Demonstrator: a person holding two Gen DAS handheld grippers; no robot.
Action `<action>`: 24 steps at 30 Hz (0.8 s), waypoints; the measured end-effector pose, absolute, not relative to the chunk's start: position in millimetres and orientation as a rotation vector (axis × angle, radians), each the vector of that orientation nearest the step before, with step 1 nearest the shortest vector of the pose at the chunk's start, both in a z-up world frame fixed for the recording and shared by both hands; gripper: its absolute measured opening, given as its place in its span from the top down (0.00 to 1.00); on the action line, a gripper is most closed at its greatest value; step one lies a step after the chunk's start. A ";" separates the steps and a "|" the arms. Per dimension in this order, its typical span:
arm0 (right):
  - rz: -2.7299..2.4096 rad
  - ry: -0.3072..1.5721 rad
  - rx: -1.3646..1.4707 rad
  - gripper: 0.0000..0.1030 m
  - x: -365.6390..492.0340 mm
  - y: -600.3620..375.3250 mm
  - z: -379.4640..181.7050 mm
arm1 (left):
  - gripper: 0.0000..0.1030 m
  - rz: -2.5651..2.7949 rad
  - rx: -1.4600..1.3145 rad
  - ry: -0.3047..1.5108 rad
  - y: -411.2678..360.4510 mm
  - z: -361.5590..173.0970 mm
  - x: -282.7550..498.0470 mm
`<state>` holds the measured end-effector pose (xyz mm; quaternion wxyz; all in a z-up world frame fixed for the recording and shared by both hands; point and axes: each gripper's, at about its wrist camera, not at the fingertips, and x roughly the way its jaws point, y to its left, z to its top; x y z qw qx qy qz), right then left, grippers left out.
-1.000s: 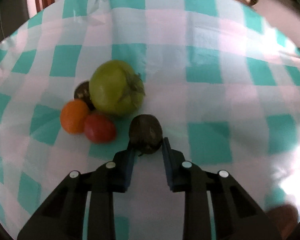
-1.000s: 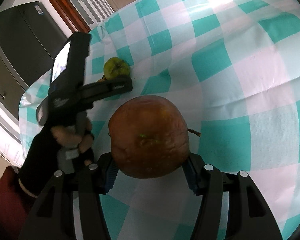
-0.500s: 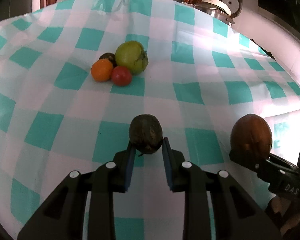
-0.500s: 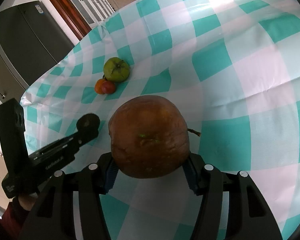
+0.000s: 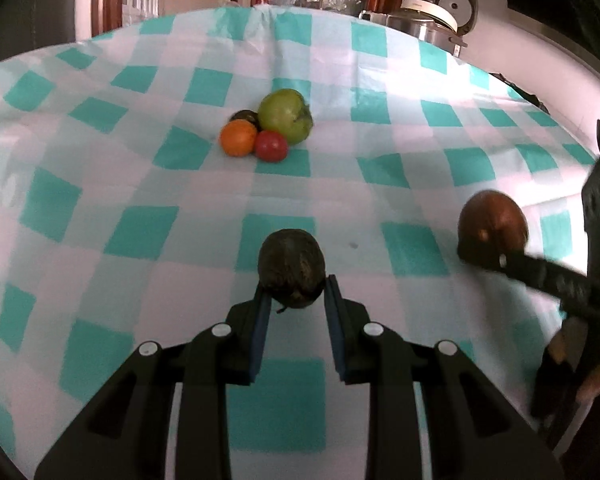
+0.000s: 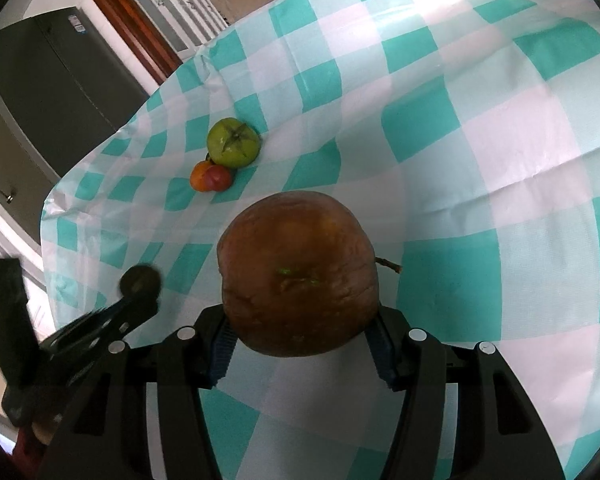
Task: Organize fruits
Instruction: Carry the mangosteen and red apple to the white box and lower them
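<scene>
My left gripper (image 5: 294,300) is shut on a small dark round fruit (image 5: 291,267), held above the checked tablecloth (image 5: 148,184). In the right wrist view that same dark fruit (image 6: 139,280) shows at the lower left, in the left gripper (image 6: 136,300). My right gripper (image 6: 300,340) is shut on a large brown wrinkled fruit (image 6: 298,272); the left wrist view shows this brown fruit (image 5: 492,220) at the right. Farther back lies a cluster: a green fruit (image 5: 285,116), an orange fruit (image 5: 238,138), a red fruit (image 5: 271,145) and a dark fruit (image 5: 245,117) behind them.
The teal-and-white cloth hangs over the table's far edge (image 6: 100,152). A dark refrigerator (image 6: 48,92) stands beyond it. A rice cooker (image 5: 432,20) sits behind the far right of the table. A small twig (image 6: 388,265) lies beside the brown fruit.
My left gripper has pulled back from the fruit cluster with the dark fruit still in it, so the cluster looks smaller and farther. The right gripper and its brown fruit have stayed put.
</scene>
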<state>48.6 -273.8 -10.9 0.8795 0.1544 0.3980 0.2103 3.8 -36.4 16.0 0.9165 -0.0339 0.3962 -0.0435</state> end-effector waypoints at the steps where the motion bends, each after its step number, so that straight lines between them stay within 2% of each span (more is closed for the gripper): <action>1: 0.435 0.829 0.319 0.45 48.6 -273.5 -10.6 | 0.73 -0.084 -0.062 0.812 -32.9 17.4 -4.3; 10: 0.391 0.819 0.300 0.45 -2.8 -248.1 -4.4 | 0.73 -0.047 -0.028 0.786 6.0 20.0 -81.8; 24: 0.554 0.839 0.150 0.45 -125.3 -133.9 -7.0 | 0.73 -0.005 -0.106 0.769 75.3 5.8 -202.7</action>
